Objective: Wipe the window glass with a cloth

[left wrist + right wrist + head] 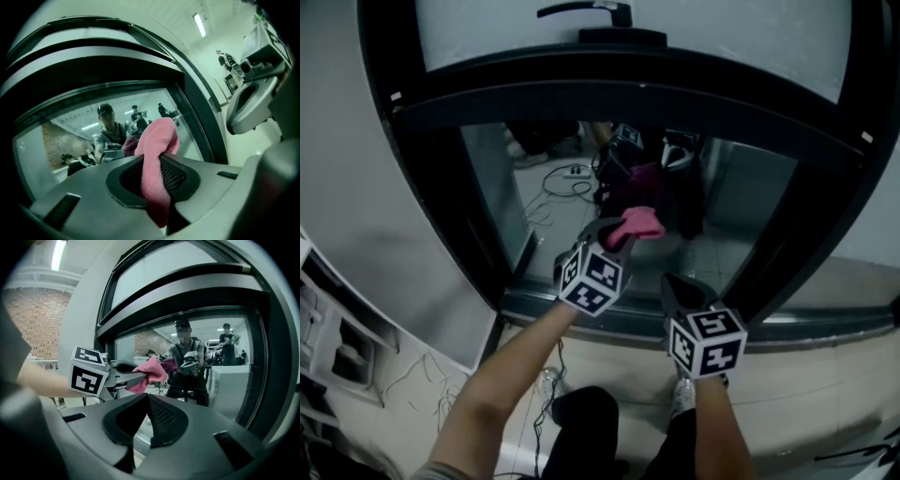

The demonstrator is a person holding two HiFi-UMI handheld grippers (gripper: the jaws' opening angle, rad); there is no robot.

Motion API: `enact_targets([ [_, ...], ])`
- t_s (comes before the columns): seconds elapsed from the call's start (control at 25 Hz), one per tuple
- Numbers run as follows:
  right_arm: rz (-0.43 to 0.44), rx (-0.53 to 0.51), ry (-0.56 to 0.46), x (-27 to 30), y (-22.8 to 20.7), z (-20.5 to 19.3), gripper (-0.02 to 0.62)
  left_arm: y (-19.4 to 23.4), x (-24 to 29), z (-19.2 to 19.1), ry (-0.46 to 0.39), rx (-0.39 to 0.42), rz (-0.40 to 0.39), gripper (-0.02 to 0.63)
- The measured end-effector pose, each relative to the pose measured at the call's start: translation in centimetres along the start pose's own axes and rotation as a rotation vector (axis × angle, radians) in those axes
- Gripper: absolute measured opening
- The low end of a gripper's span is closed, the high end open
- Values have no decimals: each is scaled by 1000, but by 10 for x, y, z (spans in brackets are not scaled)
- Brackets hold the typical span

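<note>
Cloth held to a window by one of two hand-held grippers.

One pink terry cloth (639, 223) is pinched between the left gripper's (614, 236) jaws, its long axis running out from them toward 1 o'clock in the head view, the free end at the window glass (750, 206); contact cannot be told. The right gripper (682, 289), at 5 o'clock from the left one, has its jaws pressed together on nothing, low beside the pane. A black window frame (628, 89) surrounds the glass, with one dark handle (586, 9) at 12 o'clock.
</note>
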State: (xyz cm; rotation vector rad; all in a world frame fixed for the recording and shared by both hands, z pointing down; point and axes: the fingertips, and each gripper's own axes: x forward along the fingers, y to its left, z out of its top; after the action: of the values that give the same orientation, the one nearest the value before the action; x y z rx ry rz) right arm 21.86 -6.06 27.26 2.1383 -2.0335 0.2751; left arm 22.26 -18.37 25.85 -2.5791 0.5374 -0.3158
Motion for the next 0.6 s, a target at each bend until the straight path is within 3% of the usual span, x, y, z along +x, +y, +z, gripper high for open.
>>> enact_targets([
  [0.6,-8,-75,-84,-10,13,72,-2,96,-16,126,-141,88,122,58],
])
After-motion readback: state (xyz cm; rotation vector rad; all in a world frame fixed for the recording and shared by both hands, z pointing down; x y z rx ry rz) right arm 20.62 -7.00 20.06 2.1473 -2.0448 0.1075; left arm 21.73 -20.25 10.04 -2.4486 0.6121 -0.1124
